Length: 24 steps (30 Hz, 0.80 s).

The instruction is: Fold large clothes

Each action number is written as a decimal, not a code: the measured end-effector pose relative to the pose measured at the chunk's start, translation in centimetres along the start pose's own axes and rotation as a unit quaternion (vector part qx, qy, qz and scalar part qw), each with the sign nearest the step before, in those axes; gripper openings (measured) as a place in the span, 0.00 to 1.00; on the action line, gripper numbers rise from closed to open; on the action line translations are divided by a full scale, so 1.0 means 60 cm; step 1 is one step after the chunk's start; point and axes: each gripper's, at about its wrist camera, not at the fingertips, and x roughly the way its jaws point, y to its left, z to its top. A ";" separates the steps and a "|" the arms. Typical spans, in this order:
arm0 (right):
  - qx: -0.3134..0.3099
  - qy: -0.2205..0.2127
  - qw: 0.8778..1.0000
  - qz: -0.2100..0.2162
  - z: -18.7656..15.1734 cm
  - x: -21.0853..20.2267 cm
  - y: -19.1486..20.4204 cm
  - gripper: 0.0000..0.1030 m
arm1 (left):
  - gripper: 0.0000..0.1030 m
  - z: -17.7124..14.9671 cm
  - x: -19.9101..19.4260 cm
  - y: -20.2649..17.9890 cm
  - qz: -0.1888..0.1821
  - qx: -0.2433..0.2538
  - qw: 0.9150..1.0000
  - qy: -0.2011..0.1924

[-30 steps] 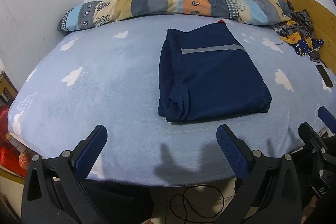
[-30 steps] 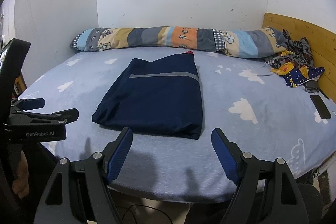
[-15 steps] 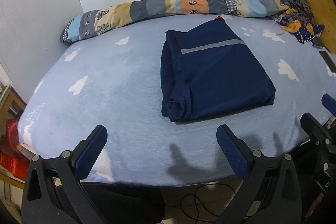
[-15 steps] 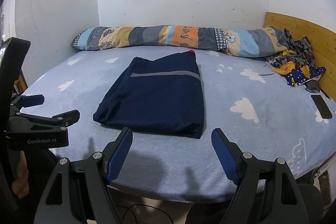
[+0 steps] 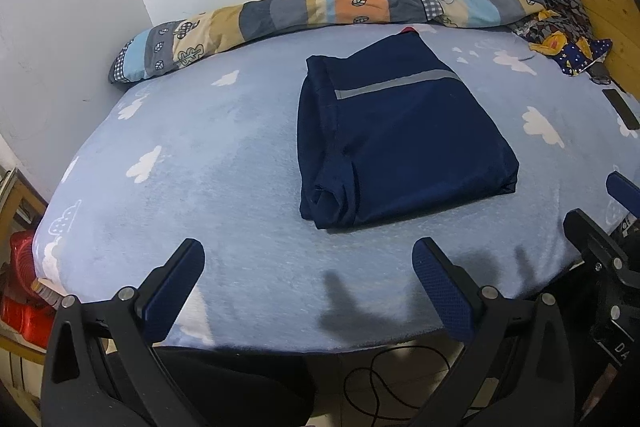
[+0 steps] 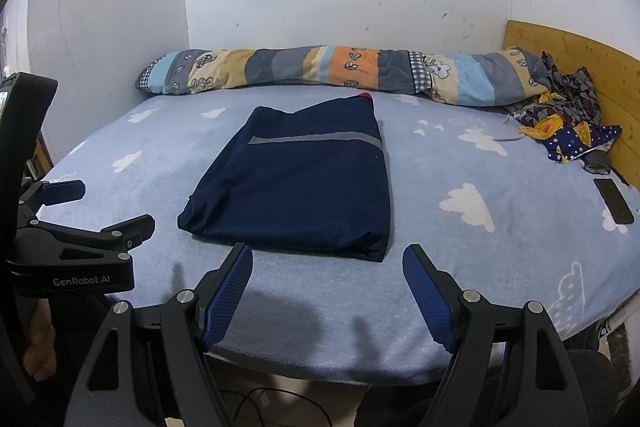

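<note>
You held both tools off the near edge of the bed (image 5: 224,147), neither one touching the cloth. Your left gripper (image 5: 308,267) stood with its blue-padded fingers (image 5: 176,279) spread wide and nothing between them, and your right gripper (image 6: 328,275) was spread the same way, also carrying nothing.

The navy garment (image 6: 304,187) lay folded into a thick rectangle on the cloud-print sheet (image 6: 480,267), a little way in from the near edge. A grey reflective stripe (image 6: 320,138) ran across its upper part, and a small red bit (image 6: 363,95) showed at its far edge. In the left wrist view the garment's left side showed rolled, bunched layers (image 5: 328,195).

A long patchwork bolster (image 6: 320,69) lay along the wall behind it. At the right, by the wooden headboard (image 6: 580,67), sat a heap of patterned cloth (image 6: 568,123), with a dark phone (image 6: 614,201) lying flat on the sheet nearer you.
</note>
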 end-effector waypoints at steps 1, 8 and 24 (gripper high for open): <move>0.000 0.000 1.000 0.001 0.000 0.001 0.000 0.78 | 1.00 0.000 0.000 -0.001 0.000 0.000 1.000 0.000; -0.002 0.005 1.000 0.001 -0.002 0.004 0.002 0.78 | 1.00 0.001 0.003 0.000 -0.006 -0.005 1.000 0.007; -0.004 0.012 1.000 0.002 -0.005 0.010 0.001 0.78 | 1.00 0.001 0.007 0.003 -0.020 -0.008 1.000 0.016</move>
